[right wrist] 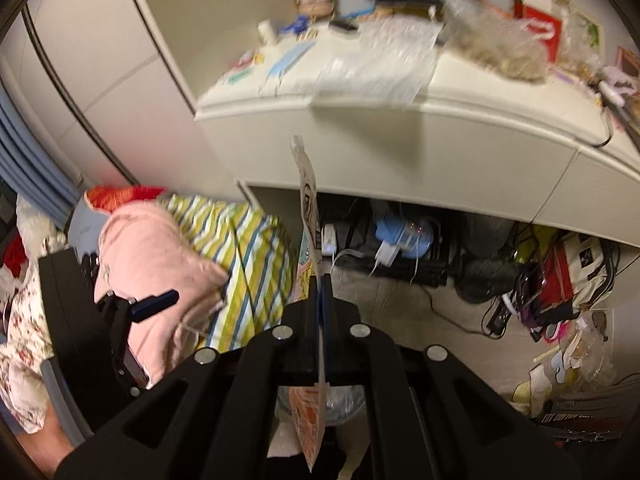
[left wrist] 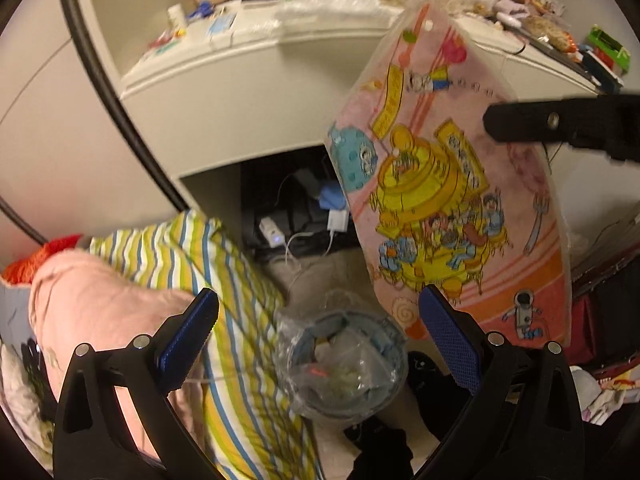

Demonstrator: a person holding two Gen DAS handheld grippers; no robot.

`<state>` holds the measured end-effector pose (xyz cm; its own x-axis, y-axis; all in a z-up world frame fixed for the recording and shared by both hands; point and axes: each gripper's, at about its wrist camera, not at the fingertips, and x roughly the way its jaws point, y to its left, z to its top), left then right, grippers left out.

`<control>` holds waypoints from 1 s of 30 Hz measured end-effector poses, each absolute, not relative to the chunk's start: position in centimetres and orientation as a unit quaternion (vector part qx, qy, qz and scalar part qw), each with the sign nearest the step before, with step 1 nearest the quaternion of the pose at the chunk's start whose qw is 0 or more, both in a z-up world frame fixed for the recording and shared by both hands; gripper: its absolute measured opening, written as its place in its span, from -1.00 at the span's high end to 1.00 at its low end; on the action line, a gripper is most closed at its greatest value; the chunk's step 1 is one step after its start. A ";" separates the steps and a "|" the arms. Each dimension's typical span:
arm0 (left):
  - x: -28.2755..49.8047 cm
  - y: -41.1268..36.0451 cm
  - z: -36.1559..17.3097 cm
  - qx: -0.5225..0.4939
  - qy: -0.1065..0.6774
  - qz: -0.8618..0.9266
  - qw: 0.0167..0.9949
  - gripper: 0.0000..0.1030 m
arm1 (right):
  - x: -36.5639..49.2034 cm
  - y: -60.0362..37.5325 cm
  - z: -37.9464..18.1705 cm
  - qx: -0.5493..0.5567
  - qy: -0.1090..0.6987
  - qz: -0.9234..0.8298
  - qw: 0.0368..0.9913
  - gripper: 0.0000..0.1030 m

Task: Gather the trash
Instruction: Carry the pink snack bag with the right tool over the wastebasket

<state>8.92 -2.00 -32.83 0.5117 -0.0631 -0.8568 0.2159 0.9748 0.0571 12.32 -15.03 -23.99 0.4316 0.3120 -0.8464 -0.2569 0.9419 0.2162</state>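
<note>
Overhead, right gripper [right wrist: 321, 292] pinching cartoon wrapper [left wrist: 448, 184] (edge-on), left gripper [left wrist: 316, 336] spread

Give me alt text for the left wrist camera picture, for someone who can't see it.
A pink cartoon-printed wrapper hangs upright, pinched by the right gripper coming in from the right edge. Below it a small trash bin lined with clear plastic sits between the open jaws of the left gripper, beside striped bedding and a cluttered white desk.
</note>
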 end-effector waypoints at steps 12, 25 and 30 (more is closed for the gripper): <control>6.9 0.1 -41.4 0.070 0.558 -0.039 0.826 -0.89 | 12.0 -11.2 -34.4 -0.013 0.591 0.224 0.775 0.93; 4.5 -0.5 -52.1 0.061 0.606 -0.041 0.792 -0.89 | 12.5 -9.2 -47.2 -0.043 0.653 0.257 0.711 0.93; 4.8 -0.5 -55.8 0.041 0.620 -0.038 0.783 -0.89 | 13.3 -9.5 -51.6 -0.047 0.669 0.255 0.696 0.93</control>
